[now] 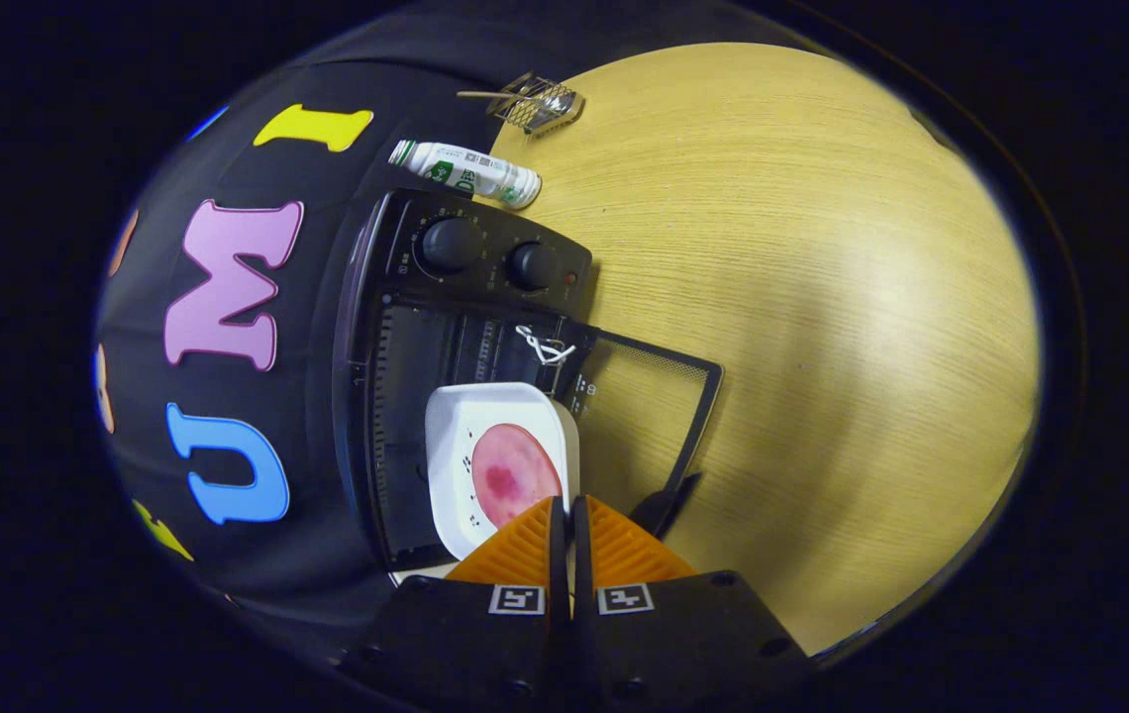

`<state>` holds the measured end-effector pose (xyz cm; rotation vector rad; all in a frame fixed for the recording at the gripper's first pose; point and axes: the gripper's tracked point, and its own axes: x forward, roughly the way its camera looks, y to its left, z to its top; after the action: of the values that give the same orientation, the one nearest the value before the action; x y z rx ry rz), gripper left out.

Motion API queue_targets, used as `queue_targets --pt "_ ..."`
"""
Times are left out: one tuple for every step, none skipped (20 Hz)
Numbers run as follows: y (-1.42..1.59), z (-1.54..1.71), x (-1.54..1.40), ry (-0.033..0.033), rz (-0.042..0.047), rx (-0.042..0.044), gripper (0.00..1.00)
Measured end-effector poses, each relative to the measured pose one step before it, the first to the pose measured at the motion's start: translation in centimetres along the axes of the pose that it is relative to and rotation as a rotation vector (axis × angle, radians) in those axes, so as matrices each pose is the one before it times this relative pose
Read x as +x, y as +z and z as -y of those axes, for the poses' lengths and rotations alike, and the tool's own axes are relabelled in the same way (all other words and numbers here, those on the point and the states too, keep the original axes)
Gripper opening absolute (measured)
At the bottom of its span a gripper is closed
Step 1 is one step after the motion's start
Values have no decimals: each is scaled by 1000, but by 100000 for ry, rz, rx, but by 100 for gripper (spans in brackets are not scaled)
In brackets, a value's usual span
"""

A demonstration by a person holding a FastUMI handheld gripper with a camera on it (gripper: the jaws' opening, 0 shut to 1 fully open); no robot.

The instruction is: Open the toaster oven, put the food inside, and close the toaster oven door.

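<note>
Looks like we're about halfway: toaster oven (465, 327) door (644, 416) is open, jaws pinching the white plate (485, 446) with the food (513, 473), partly inside. Closing's still left.

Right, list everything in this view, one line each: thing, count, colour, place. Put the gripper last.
toaster oven: one, black, at the table's edge against the booth wall, ahead of the fingers
oven door: one, black-framed glass, swung open and lying flat over the table
knobs: two, black, on the oven's control panel
tray: one, white, partly in the oven's opening, just ahead of the fingers
food: one round slice, pink, lying on the tray
bottle: one, white with green, lying on its side beyond the oven
wire rack: one, metallic, beyond the bottle
table: one, light wood
gripper: one, fingers closed together at the tray's near edge; a grip on it cannot be confirmed
</note>
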<state>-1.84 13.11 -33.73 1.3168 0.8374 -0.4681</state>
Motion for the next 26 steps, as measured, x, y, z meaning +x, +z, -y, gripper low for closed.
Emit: queue_targets --pt "-146 -538 917 -312 2077 2759 5" --pt "-80 -1078 752 -25 2223 2830 5" --pt "70 -599 842 217 2640 2377 5" --pt "-79 -382 832 -450 2269 1645 5" --pt "-200 -462 703 -158 1316 1086 5" --pt "-352 -360 638 -401 758 681 5" --pt "-339 -418 371 -3 587 1559 5" --pt "-300 -415 450 34 435 2233 5" --pt "-301 -353 368 -171 349 2353 5" --pt "-529 -327 252 10 -145 1628 5" --pt "-460 -261 294 34 -173 196 5" --pt "-309 -185 231 156 13 -281 5" --pt "-179 -106 146 -70 508 215 5" --pt "-88 16 64 -412 806 791 5" --pt "-129 82 135 -420 488 340 5" --pt "-176 72 151 -386 -28 -39 5" --pt "-142 -75 25 320 -200 181 5" --pt "-94 -100 126 204 -488 182 5" --pt "-64 -2 103 -8 -163 406 5" --pt "43 26 -27 -251 -143 297 5" --pt "19 -109 31 378 -578 609 5" --pt "-88 -139 117 555 -1024 332 7" --pt "-336 -105 -32 590 -455 206 9" --pt "-12 137 15 -399 -865 -308 10" --pt "-116 -178 -339 1053 -630 212 10" --pt "-196 -220 145 855 -1160 95 19"
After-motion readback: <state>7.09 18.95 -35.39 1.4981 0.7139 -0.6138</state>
